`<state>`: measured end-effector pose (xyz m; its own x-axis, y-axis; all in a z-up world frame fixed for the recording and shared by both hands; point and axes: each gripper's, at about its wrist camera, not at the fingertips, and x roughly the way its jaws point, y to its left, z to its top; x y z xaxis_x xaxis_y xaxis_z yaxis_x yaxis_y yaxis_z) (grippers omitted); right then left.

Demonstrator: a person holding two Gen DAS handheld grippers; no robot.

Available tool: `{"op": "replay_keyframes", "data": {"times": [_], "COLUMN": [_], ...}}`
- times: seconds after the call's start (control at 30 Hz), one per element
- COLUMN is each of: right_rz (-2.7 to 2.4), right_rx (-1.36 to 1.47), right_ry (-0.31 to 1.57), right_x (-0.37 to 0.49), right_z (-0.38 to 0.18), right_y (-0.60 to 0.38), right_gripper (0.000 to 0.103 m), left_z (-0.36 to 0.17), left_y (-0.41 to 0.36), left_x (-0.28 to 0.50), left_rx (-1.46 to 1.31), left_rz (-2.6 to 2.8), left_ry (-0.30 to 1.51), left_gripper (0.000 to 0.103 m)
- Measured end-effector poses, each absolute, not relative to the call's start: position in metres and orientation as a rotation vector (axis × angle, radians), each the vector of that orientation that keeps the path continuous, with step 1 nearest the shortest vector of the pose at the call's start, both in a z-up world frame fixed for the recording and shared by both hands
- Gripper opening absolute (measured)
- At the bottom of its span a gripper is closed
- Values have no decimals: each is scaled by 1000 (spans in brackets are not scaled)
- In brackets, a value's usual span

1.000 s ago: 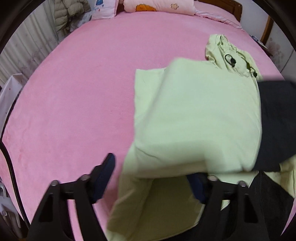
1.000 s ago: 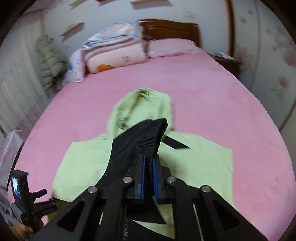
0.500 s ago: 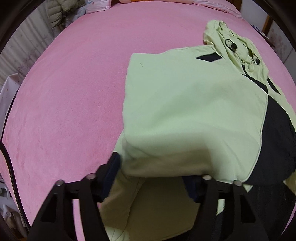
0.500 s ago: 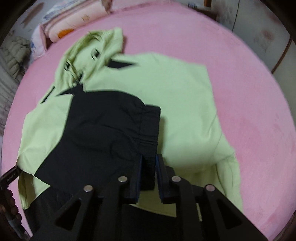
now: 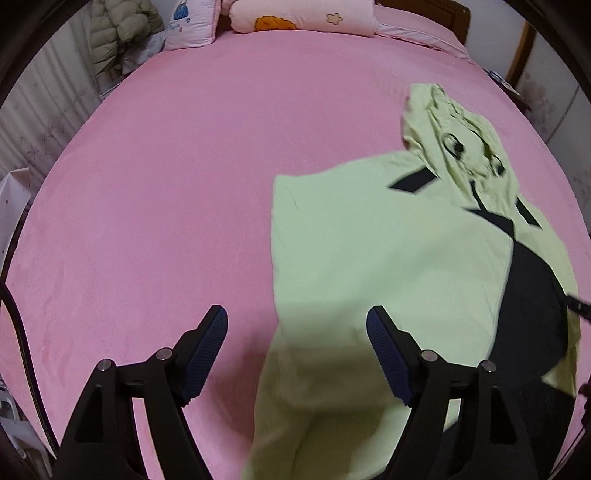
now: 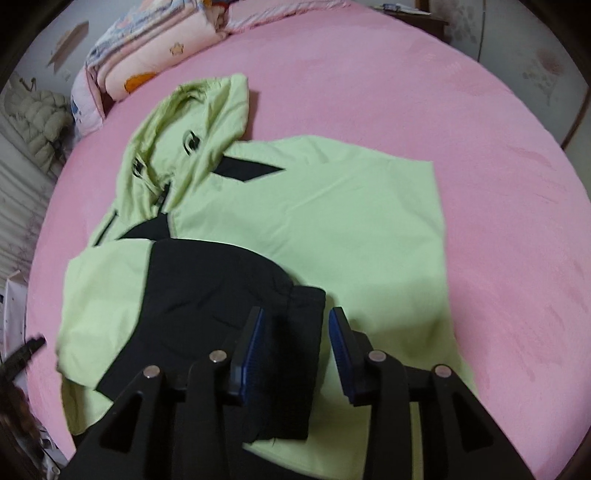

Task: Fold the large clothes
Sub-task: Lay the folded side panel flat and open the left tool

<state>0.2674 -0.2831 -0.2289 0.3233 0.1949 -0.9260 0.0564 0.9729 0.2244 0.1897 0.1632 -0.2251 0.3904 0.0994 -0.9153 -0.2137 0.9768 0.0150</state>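
The light green hooded jacket (image 6: 332, 221) lies flat on the pink bed (image 6: 443, 92), hood (image 6: 195, 122) toward the headboard end; a black sleeve (image 6: 207, 306) is folded across its front, with the elastic cuff (image 6: 291, 354) lying on the green body panel; in the left wrist view the near green side (image 5: 369, 277) is folded inward over the body, its lower edge blurred.

Right gripper (image 6: 295, 350): fingers (image 6: 248, 350) parting, one on each side of the black cuff; the pads stand clear of the cloth, so nothing is gripped. Left gripper (image 5: 295, 354): fingers (image 5: 207, 350) spread wide and opening further; the jacket's folded edge lies below and between them, untouched; one finger hangs over bare pink sheet, the other over green fabric.

Surroundings: a stack of folded pink bedding with an orange print (image 6: 147, 48) and a pillow (image 5: 192, 22) at the head of the bed, well apart from the jacket; a pale puffer coat (image 5: 122, 33) beside the bed at the curtain side; a wooden headboard (image 5: 443, 14) behind; a white bin or crate (image 5: 14, 192) at the bed's edge, partly cut off. The sheet around the jacket carries no other item; nothing lies between either gripper and the garment. At the left margin of the right wrist view a dark tip of the other gripper (image 6: 26, 350) shows, too blurred to detail.
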Motion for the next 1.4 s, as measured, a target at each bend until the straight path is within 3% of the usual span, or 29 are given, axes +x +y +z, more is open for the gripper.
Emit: {"op": "replay_keyframes", "data": {"times": [0.2,0.27,0.33,0.37,0.43,0.53,0.67,0.8,1.0,1.07,1.13,1.23,1.4], "right_rz": [122,138,168,178,184,168,141,125,91,78,60,53,93], "right_rx": [266,271,268,263,228,160,86,50,90,106,96,72,110], "right_ry": [1311,1305,1283,1277,1263,1185,1060,1054,1184,1201,1214,1205,1159], "right_x": [286,287,286,285,285,283,290,310,328,328,325,314,286], "right_z": [-263,-266,-265,-264,-263,-247,-220,-228,-261,-256,-249,-228,-176], "right_y": [-285,-284,-281,-280,-276,-268,-260,-253,-255,-257,-257,-256,-258], "right_gripper": [36,38,36,32,26,24,24,24,29,30,30,30,30], "left_z": [-271,-283,-289,-290,-285,-274,-265,-271,-276,-270,-262,-238,-183], "left_y": [190,197,202,204,205,202,200,201,203,203,198,190,164], "left_x": [241,250,257,260,262,259,252,254,250,250,250,240,216], "left_rx": [-162,-181,-242,-264,-259,-197,-164,-141,-67,-64,-90,-112,-126], "left_rz": [195,186,149,149,169,205,239,293,309,303,288,284,235], "left_ry": [1226,1250,1257,1262,1243,1207,1141,1117,1133,1148,1162,1137,1113], "left_gripper": [77,72,45,43,16,8,5,5,10,19,49,73,77]}}
